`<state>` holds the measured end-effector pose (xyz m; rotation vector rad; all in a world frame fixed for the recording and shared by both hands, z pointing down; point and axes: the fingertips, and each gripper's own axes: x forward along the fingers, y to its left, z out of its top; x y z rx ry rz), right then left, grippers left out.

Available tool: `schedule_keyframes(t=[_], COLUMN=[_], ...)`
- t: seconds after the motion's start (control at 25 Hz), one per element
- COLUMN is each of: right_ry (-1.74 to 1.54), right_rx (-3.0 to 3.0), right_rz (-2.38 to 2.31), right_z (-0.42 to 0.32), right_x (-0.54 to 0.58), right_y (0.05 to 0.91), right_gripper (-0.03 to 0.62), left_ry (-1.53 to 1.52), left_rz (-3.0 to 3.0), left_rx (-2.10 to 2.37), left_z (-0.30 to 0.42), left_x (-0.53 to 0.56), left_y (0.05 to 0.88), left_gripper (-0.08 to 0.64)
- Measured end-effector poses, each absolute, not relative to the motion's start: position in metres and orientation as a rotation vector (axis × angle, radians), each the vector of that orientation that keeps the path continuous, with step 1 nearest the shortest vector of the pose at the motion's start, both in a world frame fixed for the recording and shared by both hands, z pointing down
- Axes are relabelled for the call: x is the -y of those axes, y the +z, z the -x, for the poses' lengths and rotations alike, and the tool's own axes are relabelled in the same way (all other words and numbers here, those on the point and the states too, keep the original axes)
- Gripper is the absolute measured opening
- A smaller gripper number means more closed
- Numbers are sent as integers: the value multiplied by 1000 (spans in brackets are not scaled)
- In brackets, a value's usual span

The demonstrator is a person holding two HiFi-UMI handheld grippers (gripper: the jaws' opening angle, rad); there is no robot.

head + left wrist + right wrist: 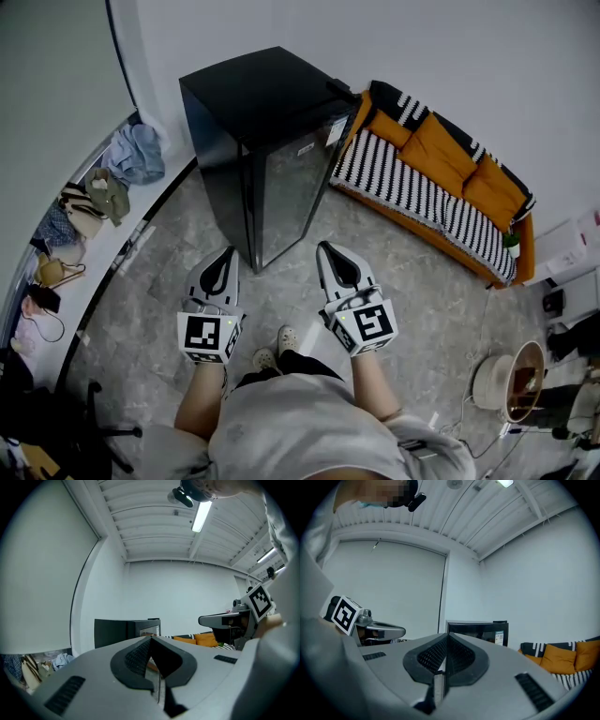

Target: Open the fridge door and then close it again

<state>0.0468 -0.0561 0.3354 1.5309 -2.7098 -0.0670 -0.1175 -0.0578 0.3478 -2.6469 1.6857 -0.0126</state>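
Grey marbled floor (pixel 169 309) runs to a white corner where the black fridge (pixel 262 103) stands with its door (pixel 292 192) shut and an orange sofa (pixel 441 159) just beside it. The left tongs (pixel 228 253) and right tongs (pixel 325 247) point level at the fridge, well short of it, each pinched fully together on nothing. No handle shows clearly, so closed tips would likely skid off the glossy door edge unless one pair spreads first. If the hinge is on the sofa side, a hard pull may swing the door into the cushions. A weak push back may leave it ajar.
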Motion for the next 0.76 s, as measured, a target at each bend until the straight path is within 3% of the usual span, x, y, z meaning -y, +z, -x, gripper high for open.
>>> schedule_keyframes(t=[0.76], right_ry=[-94], right_rx=[2713], right_rz=[-1531], right_z=[-46], right_x=[38], right_y=[329], right_gripper=[17], left_ry=[-4], left_rz=[2652], left_rx=[-1674], left_z=[117], left_x=[44], left_y=[346], left_gripper=[14])
